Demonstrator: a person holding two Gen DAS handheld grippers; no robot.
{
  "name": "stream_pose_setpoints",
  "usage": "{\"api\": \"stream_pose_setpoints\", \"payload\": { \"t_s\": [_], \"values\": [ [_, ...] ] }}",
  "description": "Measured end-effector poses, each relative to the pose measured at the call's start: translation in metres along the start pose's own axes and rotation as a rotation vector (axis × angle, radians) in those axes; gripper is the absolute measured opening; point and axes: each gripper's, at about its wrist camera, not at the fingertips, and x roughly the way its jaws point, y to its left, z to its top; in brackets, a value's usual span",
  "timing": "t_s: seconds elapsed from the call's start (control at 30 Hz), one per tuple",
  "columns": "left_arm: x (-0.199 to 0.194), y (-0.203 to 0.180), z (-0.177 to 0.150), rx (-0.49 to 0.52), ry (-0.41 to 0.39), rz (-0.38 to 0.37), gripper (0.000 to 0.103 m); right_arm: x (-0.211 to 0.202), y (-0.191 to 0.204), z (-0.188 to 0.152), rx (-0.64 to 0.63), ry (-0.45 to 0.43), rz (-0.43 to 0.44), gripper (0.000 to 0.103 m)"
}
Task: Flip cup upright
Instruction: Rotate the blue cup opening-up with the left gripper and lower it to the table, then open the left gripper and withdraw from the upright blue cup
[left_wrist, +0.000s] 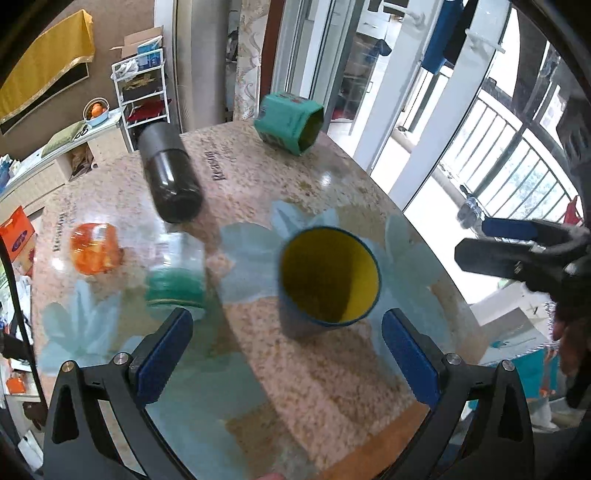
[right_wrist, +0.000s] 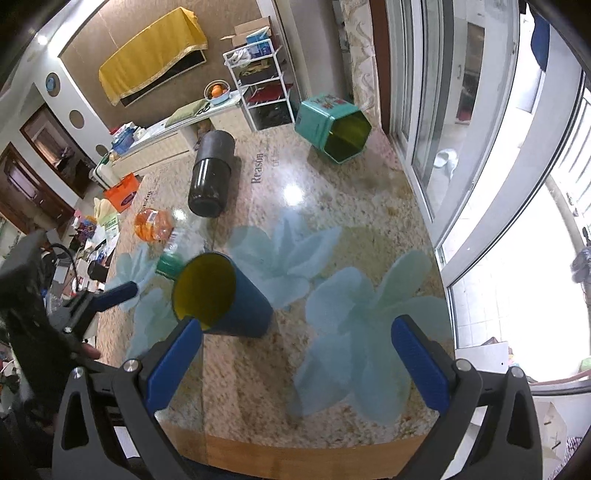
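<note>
1. Left gripper (left_wrist: 288, 354): blue pads spread wide, nothing between them. It hangs above the table (left_wrist: 332, 387), clear of every object.
2. Right gripper (right_wrist: 297, 363): pads also spread wide, nothing held, above the near part of the table. Its left pad (right_wrist: 173, 363) overlaps the cup rim in the right wrist view; contact can't be told from here.
3. In the left wrist view the right gripper shows at the right edge, off the table side, well apart from the cup.
4. Cup (left_wrist: 327, 277): one, blue outside, yellow inside. It stands on its base with the mouth up, on the flower print near the table's front middle, just ahead of the left gripper's pads.
5. Other items on the table, one of each, four total:
   - dark cylindrical bottle (left_wrist: 170, 177), lying on its side behind the cup
   - teal hexagonal tin (left_wrist: 290, 123), on its side at the far edge, open mouth showing
   - clear bottle with green cap (left_wrist: 177, 280), lying down, blurred
   - orange packet (left_wrist: 94, 253), beside the clear bottle.
6. Table surface: speckled stone pattern with pale blue flowers.
</note>
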Motion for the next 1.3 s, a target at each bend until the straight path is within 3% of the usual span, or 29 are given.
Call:
{"api": "stream_pose_setpoints", "payload": {
  "t_s": [0.2,0.5,0.87,1.3],
  "values": [
    [-0.044,0.036,0.019,-0.027,-0.024,-0.028,0.103,-0.009,0.04,0.008,-0.011,-0.015,-0.032,0.103],
    [-0.072,0.071,0.03,-0.022,-0.025,-0.054,0.103,-0.024,0.093,0.019,-0.046,-0.062,-0.129,0.103],
    [-0.084,0.086,0.025,-0.031,-0.022,-0.058,0.103,-0.017,0.107,0.014,-0.033,-0.056,-0.144,0.103],
    [-0.078,0.072,0.03,-0.027,-0.025,-0.062,0.103,-0.024,0.102,0.016,-0.038,-0.056,-0.163,0.103]
  ]
}}
